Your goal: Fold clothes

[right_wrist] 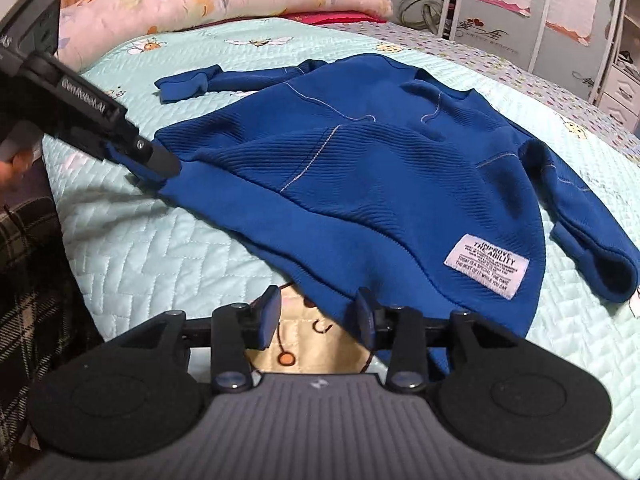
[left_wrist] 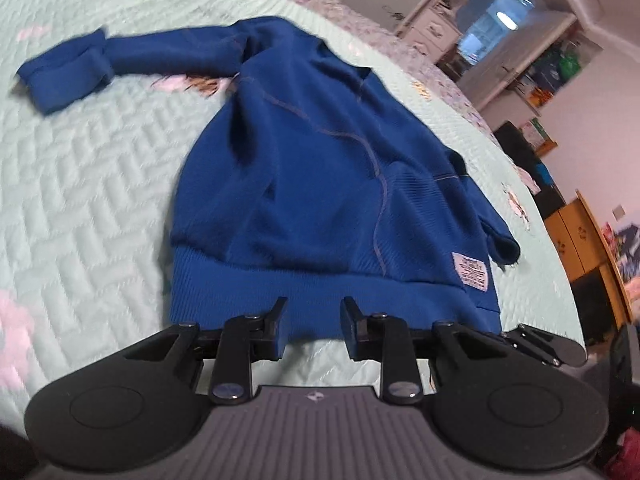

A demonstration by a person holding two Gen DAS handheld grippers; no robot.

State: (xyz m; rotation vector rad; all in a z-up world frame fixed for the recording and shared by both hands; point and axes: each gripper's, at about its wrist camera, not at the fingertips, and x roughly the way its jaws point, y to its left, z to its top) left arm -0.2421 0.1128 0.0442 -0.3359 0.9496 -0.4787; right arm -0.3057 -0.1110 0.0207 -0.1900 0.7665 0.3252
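- Left wrist view is showing the left gripper (left_wrist: 313, 322) sitting at the ribbed hem of a blue sweatshirt (left_wrist: 320, 168), its two fingers spread apart with the hem edge lying between them and nothing clamped.
- The sweatshirt is lying spread on a pale green quilted bedspread (left_wrist: 88, 184), hem nearest the camera and neck end farther away.
- One sleeve (left_wrist: 120, 60) is stretching out to the left across the quilt, its cuff turned back on itself; the other sleeve (left_wrist: 496, 236) is lying along the garment's right side, its open cuff resting near the hem.
- A white woven label (left_wrist: 474, 276) is sitting just above the hem on the right.
- Right wrist view is showing the right gripper (right_wrist: 316, 318) at the sweatshirt's (right_wrist: 360, 184) near hem corner, fingers standing apart; the right finger is touching the hem edge, the left one is over the quilt (right_wrist: 152, 248), and no cloth is pinched.
- In that same view the left gripper (right_wrist: 160, 160) is reaching in from the left, its tip meeting the far hem corner, where the cloth is bunching a little; whether cloth is gripped there cannot be told from this angle.
- The label (right_wrist: 486, 266) is reading "IMPROVE THE ABILITY".
- A floral pillow (right_wrist: 224, 0) is lying at the head of the bed, beyond the garment.
- A plaid sleeve (right_wrist: 24, 264) is showing at the left edge.
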